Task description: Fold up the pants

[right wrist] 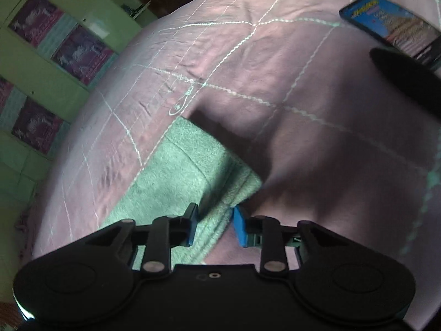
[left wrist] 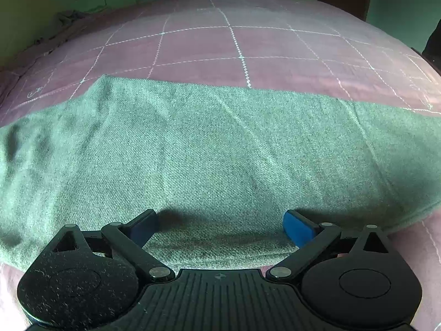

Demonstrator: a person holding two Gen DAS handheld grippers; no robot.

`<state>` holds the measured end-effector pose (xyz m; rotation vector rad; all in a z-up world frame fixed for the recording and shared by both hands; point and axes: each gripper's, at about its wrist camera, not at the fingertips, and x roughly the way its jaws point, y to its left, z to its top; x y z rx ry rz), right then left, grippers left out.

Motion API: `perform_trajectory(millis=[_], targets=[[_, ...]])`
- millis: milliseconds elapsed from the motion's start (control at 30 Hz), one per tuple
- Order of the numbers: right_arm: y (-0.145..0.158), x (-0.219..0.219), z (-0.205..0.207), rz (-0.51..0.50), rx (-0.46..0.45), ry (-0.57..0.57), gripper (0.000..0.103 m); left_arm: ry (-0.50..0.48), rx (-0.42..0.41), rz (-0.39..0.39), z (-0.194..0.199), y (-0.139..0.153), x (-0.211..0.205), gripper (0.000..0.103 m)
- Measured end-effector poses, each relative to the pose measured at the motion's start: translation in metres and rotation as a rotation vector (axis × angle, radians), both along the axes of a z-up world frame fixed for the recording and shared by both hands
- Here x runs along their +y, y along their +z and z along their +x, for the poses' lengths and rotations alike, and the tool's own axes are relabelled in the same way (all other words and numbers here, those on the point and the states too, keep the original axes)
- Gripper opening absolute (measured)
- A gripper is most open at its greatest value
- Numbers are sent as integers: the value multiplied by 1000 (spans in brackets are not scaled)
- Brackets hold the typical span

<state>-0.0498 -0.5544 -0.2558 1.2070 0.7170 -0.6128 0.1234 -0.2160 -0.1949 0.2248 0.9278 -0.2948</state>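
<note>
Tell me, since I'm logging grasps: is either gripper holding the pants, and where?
Neither holds anything. The left gripper is wide open over the green pants; the right gripper is open astride their hemmed edge.

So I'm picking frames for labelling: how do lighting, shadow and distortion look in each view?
Left wrist view: dim, greenish cast; fisheye bows the bedspread grid; the left tongs throw a soft shadow on the sharply textured pants. Right wrist view: tilted, softer, a dark shadow beside the pants ahead of the right tongs; the phone looks blurred.

Home bedroom, pink quilted bedspread [left wrist: 248, 55], green cupboards [right wrist: 41, 63]
</note>
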Motion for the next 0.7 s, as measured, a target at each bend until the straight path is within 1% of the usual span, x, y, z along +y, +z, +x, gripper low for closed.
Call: perform_trajectory(millis=[33,67,100,133,167,200,267,300,333,367,400,467,500,533,567,600,667,700], targets=[[-5,0,2,14,-19,-16,27,1,-2,3,-1,-1,-1,98],[-9,1,5,17,-28,-22,18,1,-3,6,-1,-1,-1,98],[-10,2,7,11,-26,-17,14,2,-3,7,-1,-1,-1,98],[-8,4,9,-1,-25,-12,11,7,0,6,-2,0,-1,98],[1,5,9,-34,-38,-9,10,11,-1,4,-2,3,-1,98],[18,9,10,-101,-73,3,10,9,-8,5,-3,5,-2,98],[60,18,13,-265,-141,55,10,-9,-39,1,-8,11,-8,98],[73,20,13,-313,-161,62,10,-15,-54,-2,-10,15,-12,98],[76,18,15,-343,-145,69,10,-28,-53,-8,-11,16,-17,98],[68,15,18,-348,-92,85,10,-46,-38,-10,-11,14,-22,98],[53,10,21,-319,-30,91,10,-60,-19,-3,-9,12,-27,98],[19,6,27,-220,85,104,12,-58,-12,11,-9,10,-32,98],[11,8,28,-200,99,103,14,-60,-12,1,-9,11,-34,98],[11,10,27,-197,86,95,15,-67,-9,-10,-7,14,-37,98],[13,10,25,-193,66,86,21,-73,-7,-21,-5,17,-42,98],[14,9,22,-186,55,73,24,-77,-7,-31,-3,21,-49,98],[11,4,13,-132,20,30,26,-78,8,-47,5,23,-63,98],[7,3,10,-101,11,11,26,-73,32,-40,11,21,-71,98]])
